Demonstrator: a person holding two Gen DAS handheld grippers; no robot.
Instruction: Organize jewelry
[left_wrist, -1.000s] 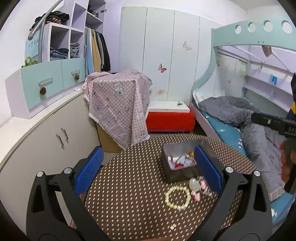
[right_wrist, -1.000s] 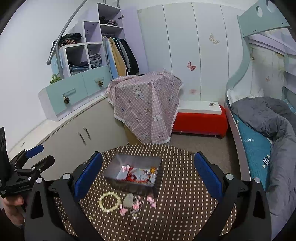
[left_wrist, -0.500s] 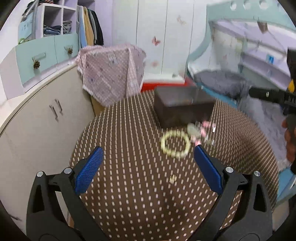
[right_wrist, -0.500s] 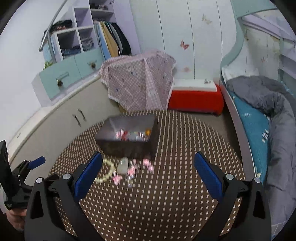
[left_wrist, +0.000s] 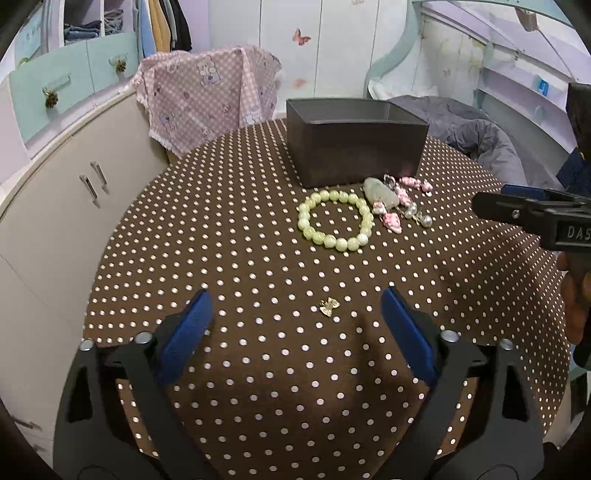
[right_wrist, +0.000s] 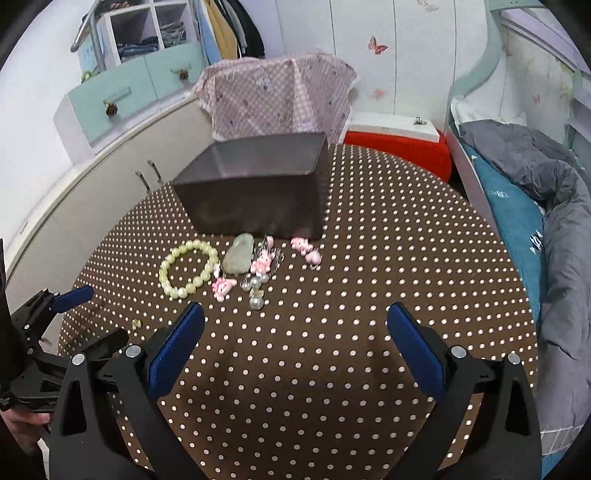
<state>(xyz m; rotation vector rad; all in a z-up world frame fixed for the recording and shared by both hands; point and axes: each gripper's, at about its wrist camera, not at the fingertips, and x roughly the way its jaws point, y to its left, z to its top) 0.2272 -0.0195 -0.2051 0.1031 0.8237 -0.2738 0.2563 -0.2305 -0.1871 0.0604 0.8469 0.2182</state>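
Your left gripper (left_wrist: 295, 317) and right gripper (right_wrist: 295, 332) both hold their fingers wide apart, gripping nothing — bracelet (left_wrist: 334, 219) mid-frame, box (left_wrist: 354, 144) above it, bow charm (left_wrist: 329, 306) between the left fingers.

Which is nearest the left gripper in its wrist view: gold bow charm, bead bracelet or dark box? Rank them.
From the left gripper:
1. Gold bow charm, between the fingers.
2. Bead bracelet, mid-table, slightly right.
3. Dark box, far edge.
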